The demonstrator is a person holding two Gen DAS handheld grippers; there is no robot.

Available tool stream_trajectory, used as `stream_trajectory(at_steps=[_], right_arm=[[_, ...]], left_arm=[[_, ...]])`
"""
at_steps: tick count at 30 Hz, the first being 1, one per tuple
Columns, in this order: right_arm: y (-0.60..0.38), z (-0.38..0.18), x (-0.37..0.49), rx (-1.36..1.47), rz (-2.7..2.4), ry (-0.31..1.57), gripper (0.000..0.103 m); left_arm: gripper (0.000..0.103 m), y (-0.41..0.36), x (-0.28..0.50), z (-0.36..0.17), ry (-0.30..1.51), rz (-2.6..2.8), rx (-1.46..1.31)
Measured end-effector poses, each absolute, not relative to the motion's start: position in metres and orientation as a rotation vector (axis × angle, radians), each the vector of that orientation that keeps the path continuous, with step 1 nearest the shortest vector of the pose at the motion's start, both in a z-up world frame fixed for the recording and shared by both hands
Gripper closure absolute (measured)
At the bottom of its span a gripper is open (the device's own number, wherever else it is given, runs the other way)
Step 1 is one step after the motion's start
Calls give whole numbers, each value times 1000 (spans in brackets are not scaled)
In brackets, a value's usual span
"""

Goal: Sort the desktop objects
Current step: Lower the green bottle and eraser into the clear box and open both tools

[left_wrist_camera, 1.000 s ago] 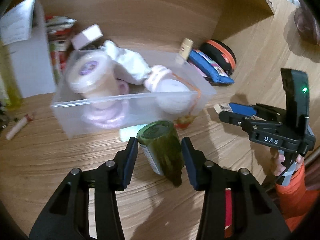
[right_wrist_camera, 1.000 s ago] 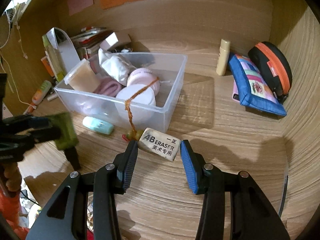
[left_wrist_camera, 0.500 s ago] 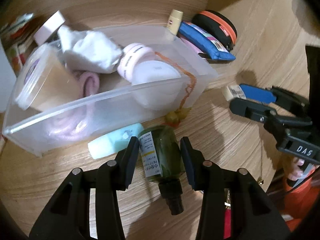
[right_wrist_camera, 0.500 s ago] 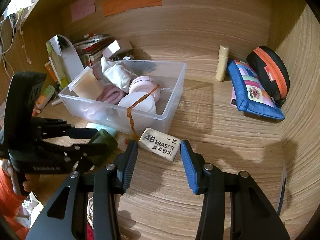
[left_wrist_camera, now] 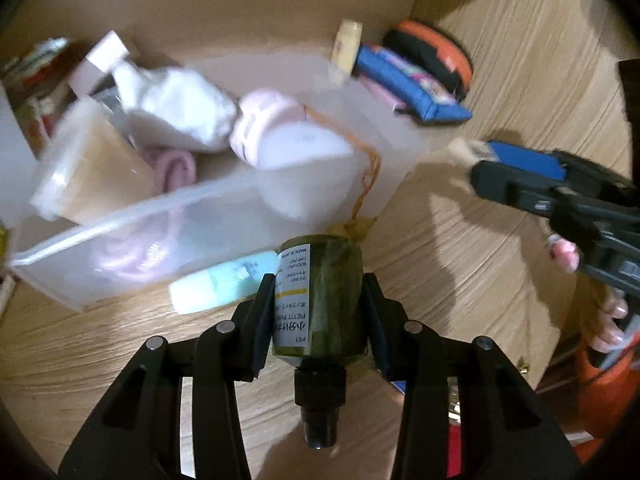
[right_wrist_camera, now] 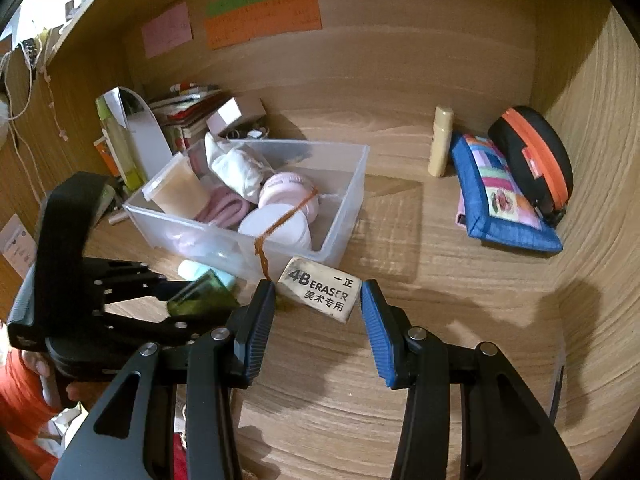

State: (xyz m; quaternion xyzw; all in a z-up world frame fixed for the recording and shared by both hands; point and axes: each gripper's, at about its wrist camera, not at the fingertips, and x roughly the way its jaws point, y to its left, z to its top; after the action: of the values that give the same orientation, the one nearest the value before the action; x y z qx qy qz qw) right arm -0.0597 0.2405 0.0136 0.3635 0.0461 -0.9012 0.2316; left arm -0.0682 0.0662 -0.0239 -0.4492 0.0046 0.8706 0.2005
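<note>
My left gripper (left_wrist_camera: 318, 312) is shut on a dark green bottle (left_wrist_camera: 320, 300), its nozzle pointing back at the camera; it hangs just in front of the clear plastic bin (left_wrist_camera: 132, 220). In the right wrist view the left gripper (right_wrist_camera: 176, 300) and the green bottle (right_wrist_camera: 200, 300) show at the left, beside the bin (right_wrist_camera: 348, 208). My right gripper (right_wrist_camera: 318, 316) is shut on a white 4B eraser (right_wrist_camera: 320, 288), held above the desk near the bin's front corner. In the left wrist view the right gripper (left_wrist_camera: 480, 160) shows at the right with the eraser (left_wrist_camera: 464, 150).
The bin holds a pink jar (right_wrist_camera: 288, 192), a white pad, a white cloth, a lidded cup (right_wrist_camera: 180, 188) and an orange cord (right_wrist_camera: 280, 220). A mint tube (left_wrist_camera: 220, 284) lies by its front wall. A blue pouch (right_wrist_camera: 500, 196), orange-black case (right_wrist_camera: 532, 156) and cream tube (right_wrist_camera: 440, 140) sit right.
My left gripper has carried the green bottle forward and down toward the bin's front wall, tipping its nozzle toward the camera. My right gripper has lifted slightly with the eraser.
</note>
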Motion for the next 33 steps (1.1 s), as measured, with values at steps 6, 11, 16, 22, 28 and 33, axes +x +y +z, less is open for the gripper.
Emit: stream_trajectory(at_steps=[6, 11, 16, 22, 28, 33], right_arm=[[231, 25, -72, 956, -2476, 134, 62], [219, 26, -86, 959, -2448, 126, 62], [207, 25, -100, 971, -2432, 155, 62], [194, 23, -116, 986, -2414, 192, 62], [180, 17, -129, 1001, -2392, 228, 62], [176, 9, -140, 1029, -2383, 241, 62]], left_arm=[[62, 43, -51, 27, -15, 2536, -1089], [62, 25, -74, 58, -81, 2621, -994], [62, 20, -100, 63, -114, 2650, -991], [62, 31, -124, 51, -121, 2639, -1030], [62, 33, -143, 34, -111, 2656, -1065], [62, 36, -150, 25, -78, 2683, -1066]])
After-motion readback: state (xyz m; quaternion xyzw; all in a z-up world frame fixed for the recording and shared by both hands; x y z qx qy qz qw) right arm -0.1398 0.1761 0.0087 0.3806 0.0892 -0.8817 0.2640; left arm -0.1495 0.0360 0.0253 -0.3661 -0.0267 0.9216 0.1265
